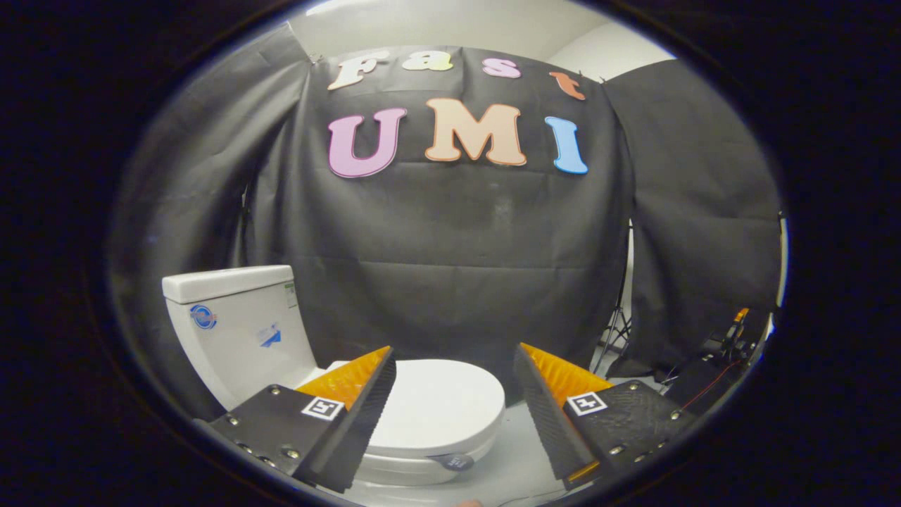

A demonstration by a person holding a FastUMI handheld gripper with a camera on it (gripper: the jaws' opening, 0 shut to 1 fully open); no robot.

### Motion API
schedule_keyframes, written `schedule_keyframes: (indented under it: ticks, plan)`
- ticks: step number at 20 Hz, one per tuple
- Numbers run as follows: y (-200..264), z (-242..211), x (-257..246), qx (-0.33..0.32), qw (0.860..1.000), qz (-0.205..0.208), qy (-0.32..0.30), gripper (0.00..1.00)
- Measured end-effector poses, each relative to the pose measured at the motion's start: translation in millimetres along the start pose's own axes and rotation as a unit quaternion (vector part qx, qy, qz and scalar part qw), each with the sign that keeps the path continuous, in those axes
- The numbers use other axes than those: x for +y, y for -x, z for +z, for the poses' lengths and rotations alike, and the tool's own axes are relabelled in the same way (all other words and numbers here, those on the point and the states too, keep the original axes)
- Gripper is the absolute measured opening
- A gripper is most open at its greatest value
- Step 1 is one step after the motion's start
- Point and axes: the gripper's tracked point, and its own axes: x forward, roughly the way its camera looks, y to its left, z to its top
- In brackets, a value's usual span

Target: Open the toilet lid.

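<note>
Closed white oval toilet lid (440, 401) ahead between spread hand-held gripper (454, 401) fingers; white ceramic tank (236, 327) behind-left.

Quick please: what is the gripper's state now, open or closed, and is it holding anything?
Gripper: open, fingers spread wide, holding nothing; the closed toilet lid lies ahead between them, not touched.

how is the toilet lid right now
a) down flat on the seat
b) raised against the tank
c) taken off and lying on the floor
a: the toilet lid lies flat and closed over the bowl, forward of the tank, while the gripper hangs open above it, its fingers spread apart and touching nothing.
</note>
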Motion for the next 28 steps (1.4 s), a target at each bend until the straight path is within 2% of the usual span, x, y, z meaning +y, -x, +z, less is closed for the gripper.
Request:
schedule_keyframes:
  ticks: [6,13,22,28]
  plan:
    - [-9.3,-40.4,-36.7,0.062,0.997,-0.037,-0.02,0.99]
    - [-15.8,-95.1,-66.3,0.146,0.985,-0.065,-0.065,1.0]
    - [-12.6,-168.8,-78.7,0.248,0.954,-0.082,-0.148,1.0]
    - [-14.4,-209.4,-71.3,0.299,0.927,-0.075,-0.213,1.0]
